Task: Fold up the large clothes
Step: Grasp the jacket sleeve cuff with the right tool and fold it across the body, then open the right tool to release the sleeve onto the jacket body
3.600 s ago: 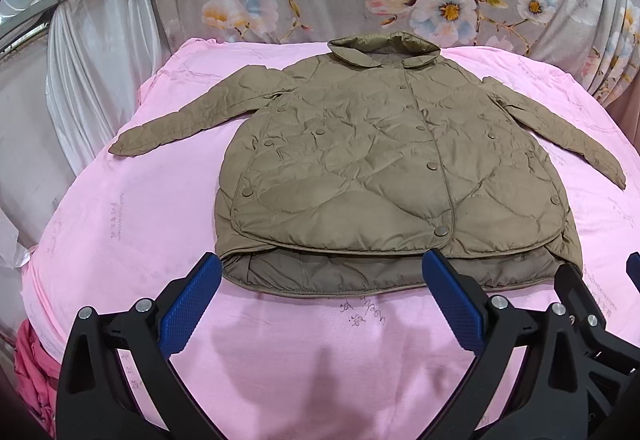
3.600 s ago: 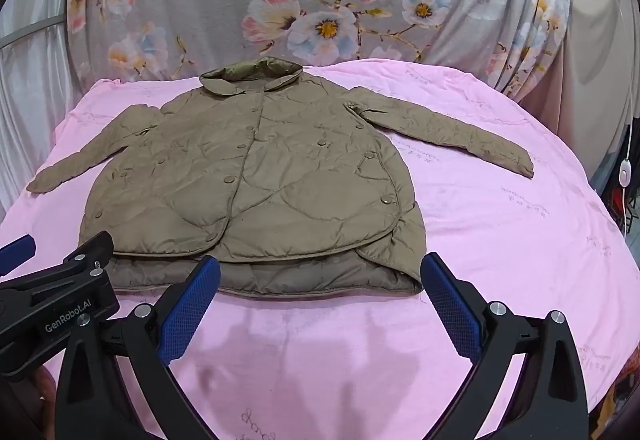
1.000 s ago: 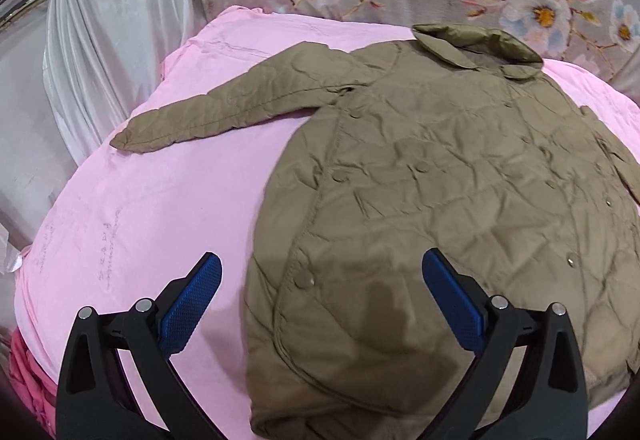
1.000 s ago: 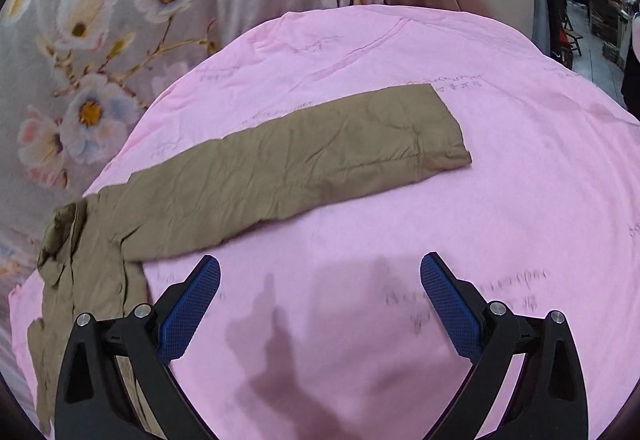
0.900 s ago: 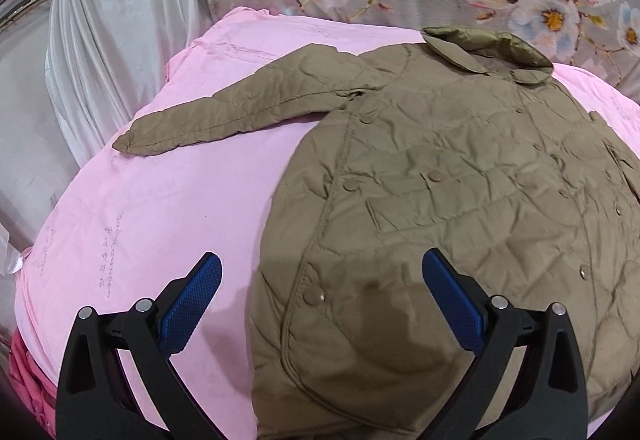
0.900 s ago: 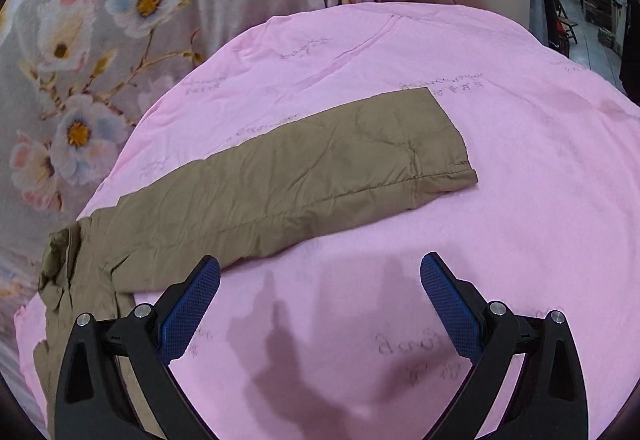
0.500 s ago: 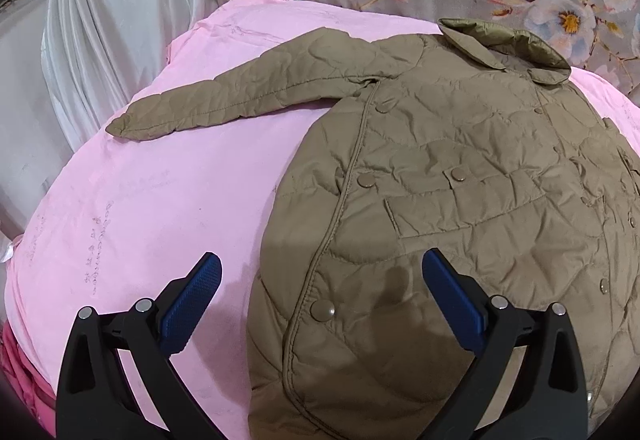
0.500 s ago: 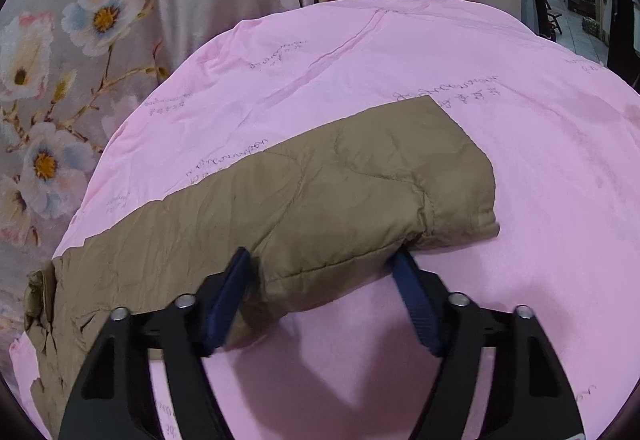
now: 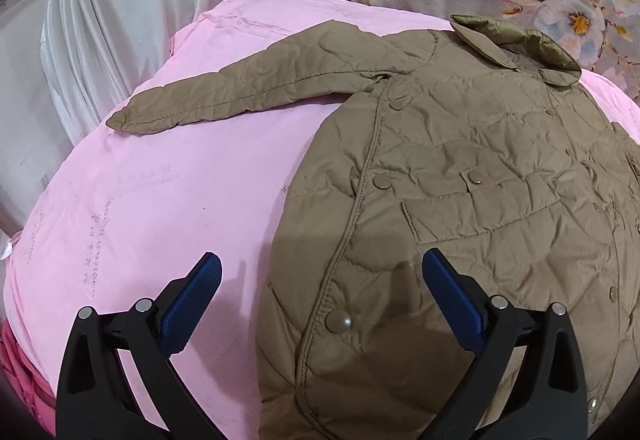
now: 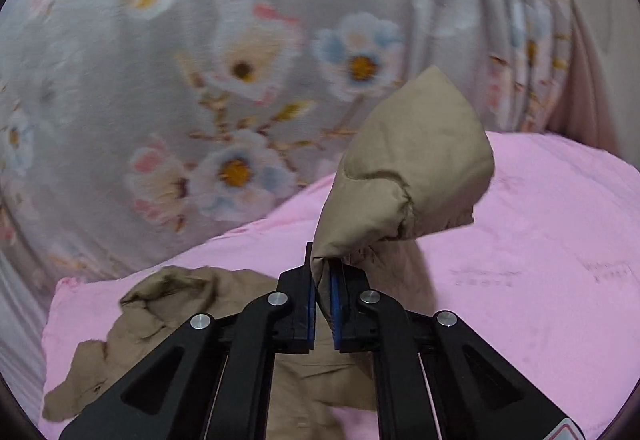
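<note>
My right gripper (image 10: 323, 296) is closing, sleeve cuff (image 10: 404, 175) pinched; left gripper (image 9: 316, 292) hangs wide open, empty, over the jacket (image 9: 460, 199) hem. Next I'd say: lay that sleeve across the jacket's front.

- The place looks like a makeshift clothes-folding station more than a lived-in room, though its exact kind cannot be told.
- A pink sheet (image 9: 168, 175) covers a wide, rounded, padded surface; whether a bed or a counter lies beneath is hidden.
- A grey floral drape (image 10: 200, 79) hangs close behind as a backdrop.
- A white curtain (image 9: 100, 39) hangs in folds at the left.
- A quilted khaki coat (image 9: 460, 199) lies spread on the sheet.
</note>
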A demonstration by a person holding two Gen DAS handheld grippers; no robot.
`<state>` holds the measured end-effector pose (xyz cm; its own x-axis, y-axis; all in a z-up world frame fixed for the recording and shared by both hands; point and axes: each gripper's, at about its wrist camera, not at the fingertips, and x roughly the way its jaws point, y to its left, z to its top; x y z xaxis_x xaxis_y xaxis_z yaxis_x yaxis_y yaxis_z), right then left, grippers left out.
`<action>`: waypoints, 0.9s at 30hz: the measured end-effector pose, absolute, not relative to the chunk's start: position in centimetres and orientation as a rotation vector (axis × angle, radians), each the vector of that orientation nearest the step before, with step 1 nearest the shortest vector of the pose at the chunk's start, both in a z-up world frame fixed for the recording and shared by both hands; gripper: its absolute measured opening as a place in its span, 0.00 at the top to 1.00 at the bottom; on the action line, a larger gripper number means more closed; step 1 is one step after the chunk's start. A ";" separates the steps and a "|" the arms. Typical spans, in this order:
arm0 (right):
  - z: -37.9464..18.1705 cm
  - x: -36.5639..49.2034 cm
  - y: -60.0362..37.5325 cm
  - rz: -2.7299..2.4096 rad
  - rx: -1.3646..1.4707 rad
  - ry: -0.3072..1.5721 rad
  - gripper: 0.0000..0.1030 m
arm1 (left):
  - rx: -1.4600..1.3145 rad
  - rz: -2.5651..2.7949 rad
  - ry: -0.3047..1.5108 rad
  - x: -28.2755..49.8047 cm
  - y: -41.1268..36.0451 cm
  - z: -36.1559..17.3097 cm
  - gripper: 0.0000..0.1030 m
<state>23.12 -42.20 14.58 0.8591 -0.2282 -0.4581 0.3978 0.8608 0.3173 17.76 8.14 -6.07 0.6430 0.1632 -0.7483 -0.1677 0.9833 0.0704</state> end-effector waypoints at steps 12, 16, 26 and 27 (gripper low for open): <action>11.2 32.2 -15.9 0.113 0.173 0.638 0.93 | -0.024 0.170 0.860 17.5 9.6 -6.4 0.05; 7.1 32.6 -11.7 0.164 0.103 0.742 0.78 | -0.037 0.154 0.865 17.6 9.6 -6.5 0.05; 10.7 28.2 -15.7 0.199 0.236 0.639 0.42 | -0.110 0.024 0.844 20.1 8.4 -3.6 0.05; 10.6 27.9 -17.3 0.173 0.267 0.645 0.42 | -0.118 0.004 0.853 21.0 8.2 -3.3 0.05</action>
